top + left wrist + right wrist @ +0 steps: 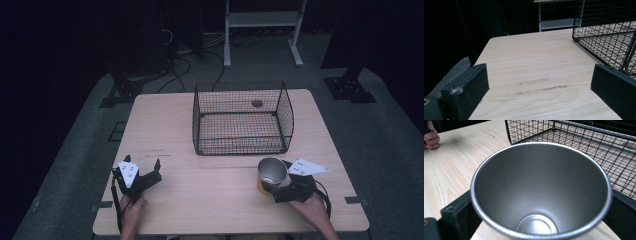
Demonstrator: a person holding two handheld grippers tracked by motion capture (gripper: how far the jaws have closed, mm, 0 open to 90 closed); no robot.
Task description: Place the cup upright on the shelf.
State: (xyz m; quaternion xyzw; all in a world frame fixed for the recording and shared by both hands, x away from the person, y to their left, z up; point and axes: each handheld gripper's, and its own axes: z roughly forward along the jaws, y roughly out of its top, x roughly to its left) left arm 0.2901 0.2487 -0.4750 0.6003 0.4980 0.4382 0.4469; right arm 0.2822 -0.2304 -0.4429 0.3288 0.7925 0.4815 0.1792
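Where the pale wooden worktop meets the person's left hand, the left gripper rests near the front-left corner, jaws spread apart and empty, apparently parked in reserve. At centre rear stands a black wire basket, empty, the likely receptacle. At right front, just before the basket, the right gripper has its jaws clamped on either side of a steel cup, open mouth up, seemingly ready to be lifted across.
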